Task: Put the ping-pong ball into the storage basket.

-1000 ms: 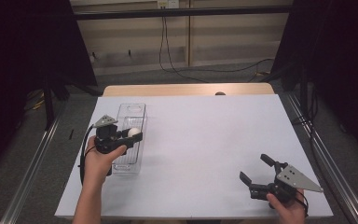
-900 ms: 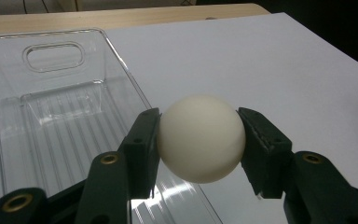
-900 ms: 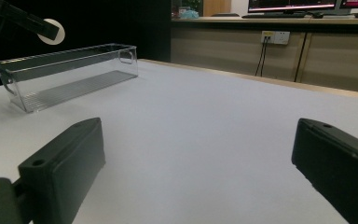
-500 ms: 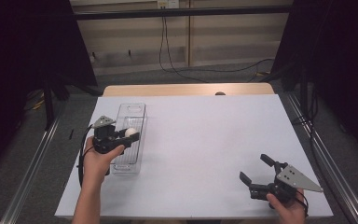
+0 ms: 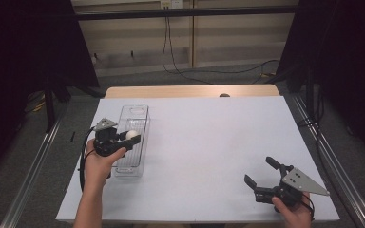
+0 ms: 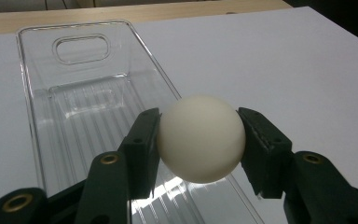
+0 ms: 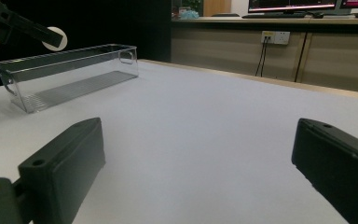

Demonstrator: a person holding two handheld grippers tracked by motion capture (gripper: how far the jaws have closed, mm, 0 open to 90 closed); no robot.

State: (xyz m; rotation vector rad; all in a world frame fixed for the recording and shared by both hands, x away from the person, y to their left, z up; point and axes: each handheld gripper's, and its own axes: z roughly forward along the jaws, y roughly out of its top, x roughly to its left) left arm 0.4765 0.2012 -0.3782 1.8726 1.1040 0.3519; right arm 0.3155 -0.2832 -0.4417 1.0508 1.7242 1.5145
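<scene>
I see the white ball [image 6: 200, 138] pinched between my left gripper's [image 5: 123, 141] jaws, hanging over the clear bin [image 5: 134, 124], above its right wall. The ball hides part of the bin's floor in the left gripper view, and the bin's near end is cut off there. Nothing has shifted since a second ago. My right gripper [image 5: 262, 175], well apart from the bin on the white table [image 5: 209, 137], stands with jaws wide and empty.

White ball [image 6: 200, 137], smooth, matte, round, pinched btwn left gripper [image 6: 199, 140] pads, held above clear plastic bin [image 6: 32, 107]; bin long, ribbed floor, upright, just below/ahead of those jaws, well apart from right gripper [image 5: 262, 175]
</scene>
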